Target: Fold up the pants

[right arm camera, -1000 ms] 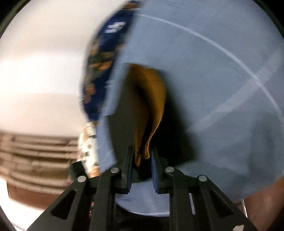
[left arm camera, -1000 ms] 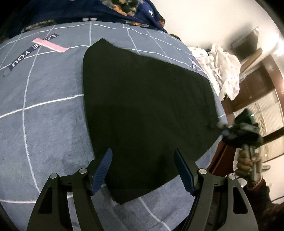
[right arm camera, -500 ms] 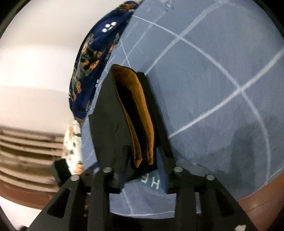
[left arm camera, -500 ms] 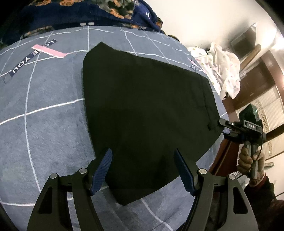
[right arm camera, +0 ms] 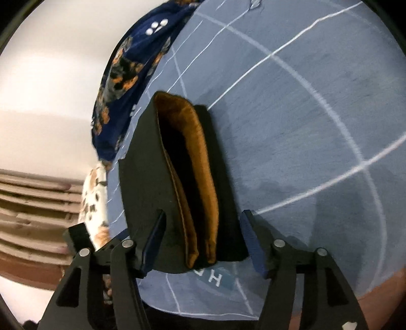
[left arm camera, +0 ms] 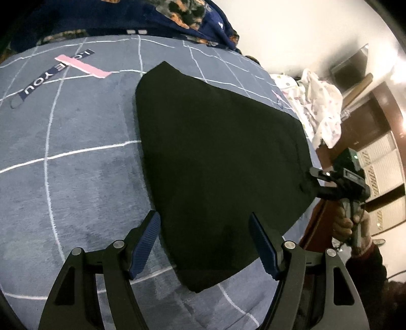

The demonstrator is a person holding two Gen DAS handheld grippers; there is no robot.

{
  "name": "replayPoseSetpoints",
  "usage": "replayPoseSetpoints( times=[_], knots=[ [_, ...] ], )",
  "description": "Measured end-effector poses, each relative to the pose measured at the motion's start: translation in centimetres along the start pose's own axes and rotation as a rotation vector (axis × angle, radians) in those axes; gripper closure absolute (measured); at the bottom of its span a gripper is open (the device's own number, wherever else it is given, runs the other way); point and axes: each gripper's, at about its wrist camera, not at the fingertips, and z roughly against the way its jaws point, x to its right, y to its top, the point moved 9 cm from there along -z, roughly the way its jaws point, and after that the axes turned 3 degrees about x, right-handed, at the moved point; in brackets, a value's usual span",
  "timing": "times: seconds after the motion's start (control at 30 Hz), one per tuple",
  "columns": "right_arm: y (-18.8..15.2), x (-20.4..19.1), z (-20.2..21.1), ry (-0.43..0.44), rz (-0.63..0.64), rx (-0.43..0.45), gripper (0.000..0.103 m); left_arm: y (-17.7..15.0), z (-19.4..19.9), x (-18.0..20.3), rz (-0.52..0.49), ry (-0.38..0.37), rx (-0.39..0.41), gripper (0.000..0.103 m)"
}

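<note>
My left gripper (left arm camera: pixel 205 243) hangs wide and empty over the near corner of the black pants (left arm camera: pixel 218 162), which lie flat on the grey-blue grid-lined bedcover (left arm camera: pixel 76 177). Only my right wrist view shows their orange lining (right arm camera: pixel 200 177) at the waistband, between my right gripper's (right arm camera: pixel 203 243) opening jaws, pads clear of the cloth. A navy floral blanket (left arm camera: pixel 152 20) and white spotted cloth (left arm camera: pixel 322 106) lie beyond.

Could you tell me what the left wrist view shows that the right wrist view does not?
Only the left wrist view shows the pink strip, the white spotted cloth and the opening right gripper at the pants' edge. Only the right wrist view shows the orange lining. Both show the black pants on the grey blanket.
</note>
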Motion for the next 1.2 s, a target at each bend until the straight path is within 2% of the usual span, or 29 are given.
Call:
replayPoseSetpoints(
  times=[0.33, 0.47, 0.57, 0.6, 0.7, 0.8, 0.93, 1.0, 1.07, 1.13, 1.2],
  knots=[
    [1.1, -1.3, -1.2, 0.127, 0.097, -0.064, 0.043, 0.7, -0.4, -0.4, 0.029, -0.193, -0.039, 0.03],
    [1.9, -1.6, -1.7, 0.152, 0.118, -0.081, 0.044, 1.6, -0.4, -1.9, 0.052, -0.184, -0.037, 0.03],
    [2.2, -1.5, -1.9, 0.145, 0.132, -0.1, 0.046, 2.0, 0.1, -2.4, 0.094, -0.249, -0.041, 0.03],
    [2.1, -1.6, -1.9, 0.141, 0.145, -0.11, 0.045, 1.7, 0.0, -2.2, 0.086, -0.265, -0.065, 0.03],
    [1.9, -2.1, -2.2, 0.146, 0.186, -0.13, 0.044, 1.4, -1.0, -0.9, -0.004, -0.254, -0.114, 0.03],
    [2.0, -2.5, -2.4, 0.18, 0.204, -0.131, 0.042, 1.5, -1.9, 0.4, -0.077, -0.257, -0.134, 0.029],
    [1.9, -3.1, -2.7, 0.191, 0.241, -0.122, 0.042, 2.1, -2.5, 0.4, -0.054, -0.282, -0.119, 0.029],
    [1.9, -3.3, -3.0, 0.178, 0.265, -0.125, 0.042, 2.3, -2.7, 0.6, -0.063, -0.263, -0.105, 0.029],
    [1.8, -3.4, -3.3, 0.164, 0.274, -0.131, 0.044, 2.3, -2.9, 1.1, -0.112, -0.198, -0.082, 0.033],
    [1.9, -3.2, -3.4, 0.153, 0.27, -0.137, 0.046, 2.0, -3.1, 1.4, -0.202, -0.075, -0.054, 0.049],
    [2.0, -3.1, -3.4, 0.146, 0.27, -0.135, 0.048, 1.9, -3.2, 1.5, -0.235, -0.013, -0.044, 0.056]
  ],
)
